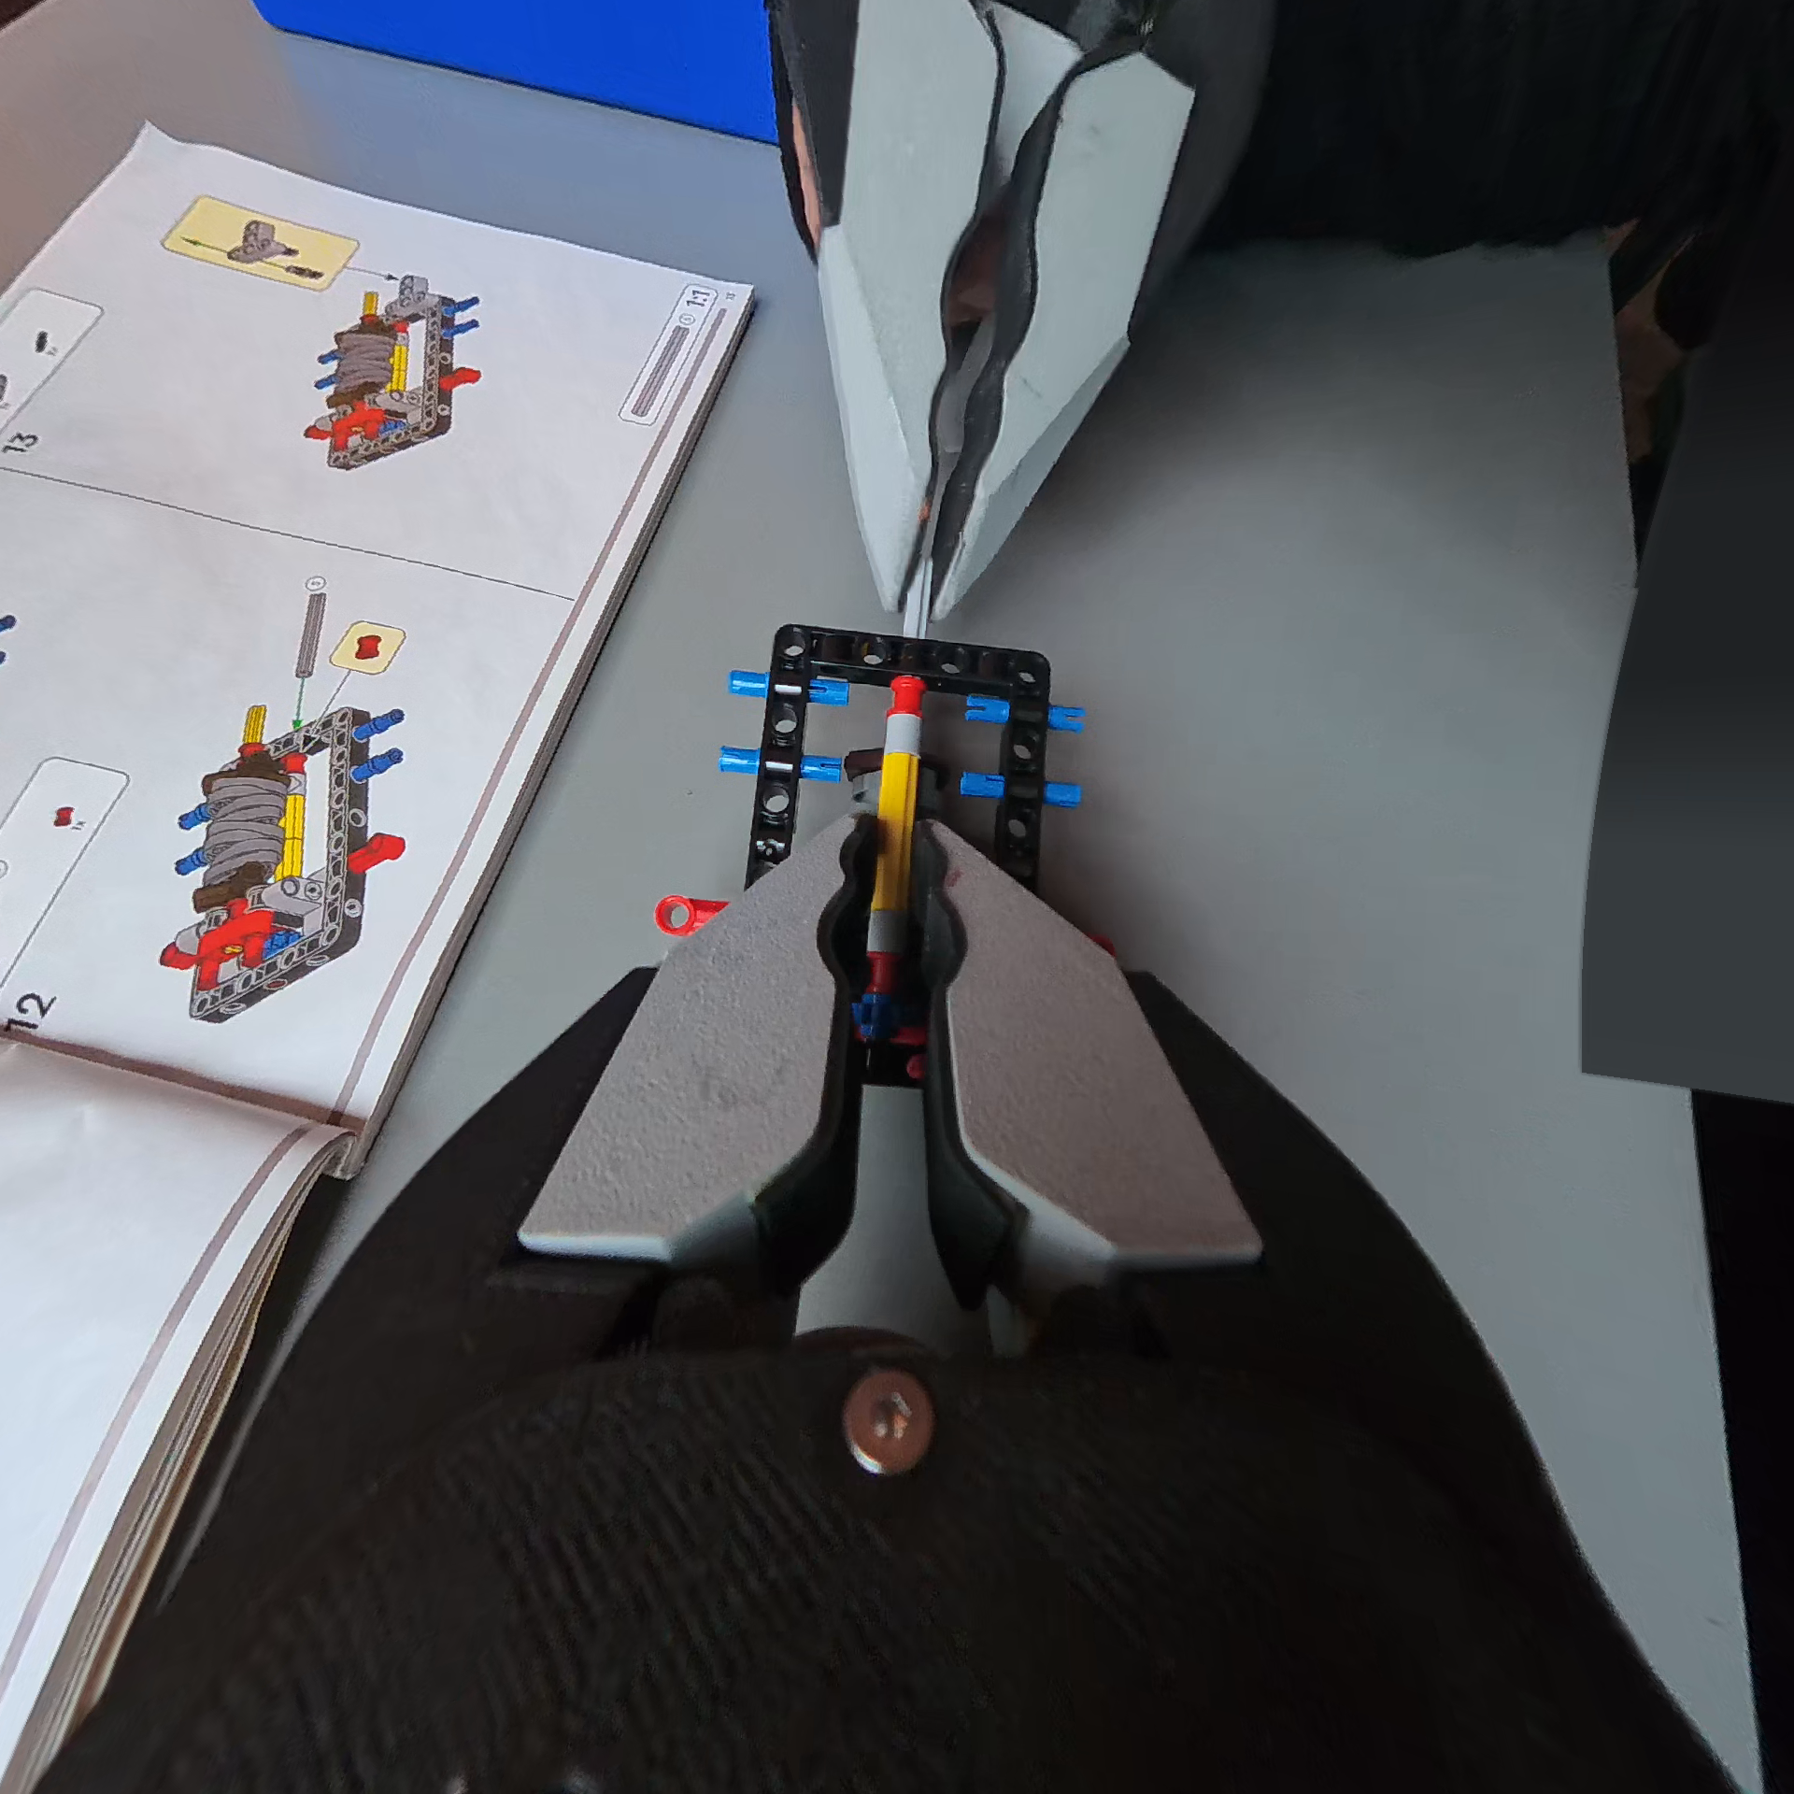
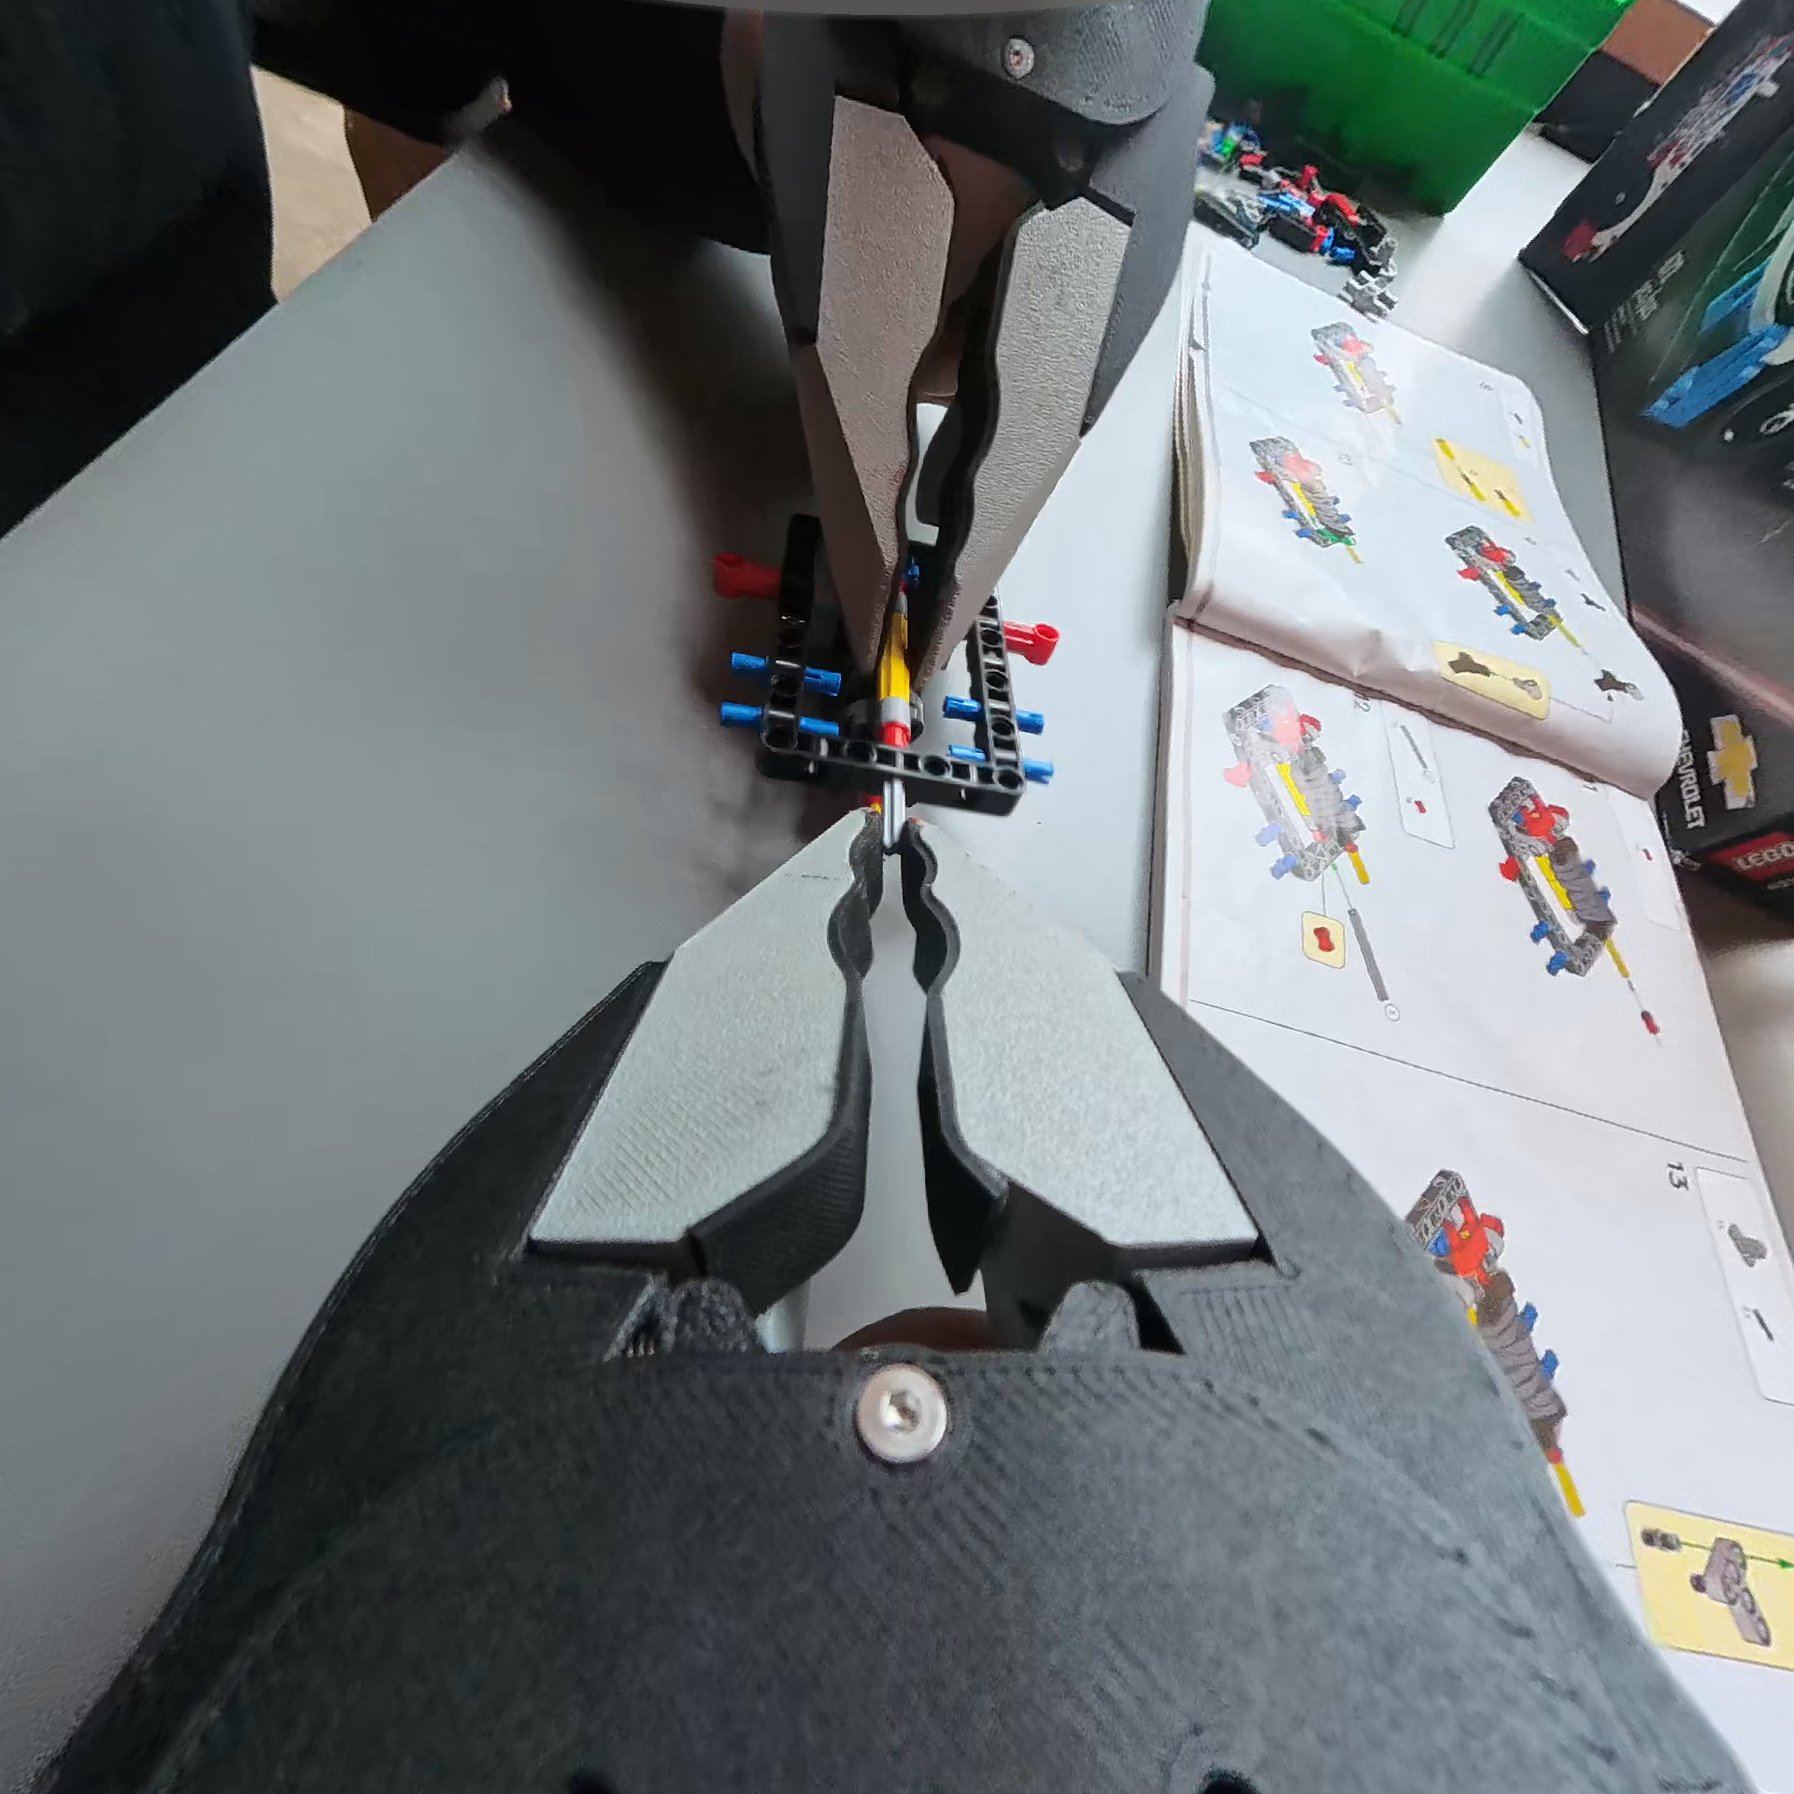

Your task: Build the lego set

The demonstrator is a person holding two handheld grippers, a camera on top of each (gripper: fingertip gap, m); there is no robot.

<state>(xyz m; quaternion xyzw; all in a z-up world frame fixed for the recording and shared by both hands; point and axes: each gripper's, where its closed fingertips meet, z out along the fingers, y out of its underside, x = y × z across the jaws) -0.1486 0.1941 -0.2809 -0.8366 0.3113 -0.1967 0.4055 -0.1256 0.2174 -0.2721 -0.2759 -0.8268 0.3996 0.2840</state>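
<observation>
A black rectangular lego frame (image 1: 1024, 738) with blue pins and red pins lies on the grey table; it also shows in the right wrist view (image 2: 990, 699). A yellow axle (image 1: 898, 835) runs down its middle. My left gripper (image 1: 893, 830) is shut on the yellow axle inside the frame. My right gripper (image 2: 888, 835) is shut on a thin grey axle (image 2: 893, 801) whose tip enters the frame's end beam. In the left wrist view the right gripper (image 1: 922, 592) comes from the far side, tip at the frame's edge. The grey axle (image 1: 915, 621) barely shows.
An open instruction booklet (image 1: 320, 621) lies left of the frame, also in the right wrist view (image 2: 1408, 874). A blue box (image 1: 544, 58) stands behind it. Loose lego parts (image 2: 1291, 204), a green bin (image 2: 1408, 87) and set boxes (image 2: 1709, 243) lie far right. The table edge (image 2: 243, 320) runs at left. The tips of one gripper are about 4 centimeters away from the tips of the other.
</observation>
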